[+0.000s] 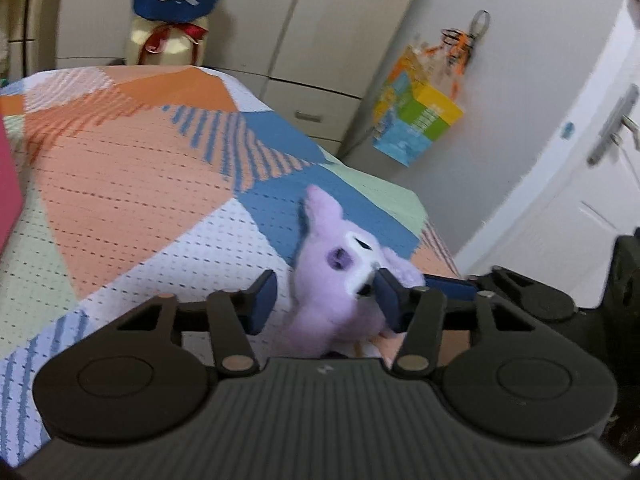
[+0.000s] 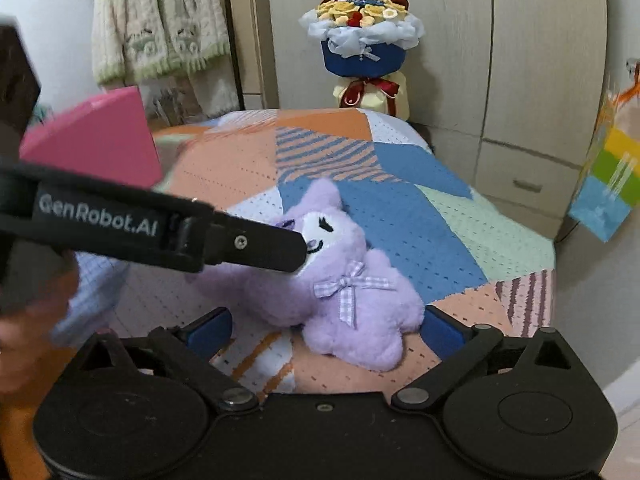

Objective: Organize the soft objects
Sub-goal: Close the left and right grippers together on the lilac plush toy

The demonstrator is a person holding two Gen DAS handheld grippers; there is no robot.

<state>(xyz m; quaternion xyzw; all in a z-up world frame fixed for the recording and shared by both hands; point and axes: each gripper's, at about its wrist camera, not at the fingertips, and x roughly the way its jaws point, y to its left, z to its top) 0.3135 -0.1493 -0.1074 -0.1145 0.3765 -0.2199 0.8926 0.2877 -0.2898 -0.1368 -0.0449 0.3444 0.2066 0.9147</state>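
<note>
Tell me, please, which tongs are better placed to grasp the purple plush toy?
Probably the left tongs: the purple plush toy sits between their open fingers. The right tongs are open, only around its lower end.

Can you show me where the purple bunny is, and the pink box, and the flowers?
bunny [image 2: 352,300], right wrist view, on its fluffy tummy beside the bow.
pink box [image 2: 100,140], right wrist view, on its flat pink side.
flowers [image 2: 362,46], right wrist view, on the blue wrap under the blooms.
</note>
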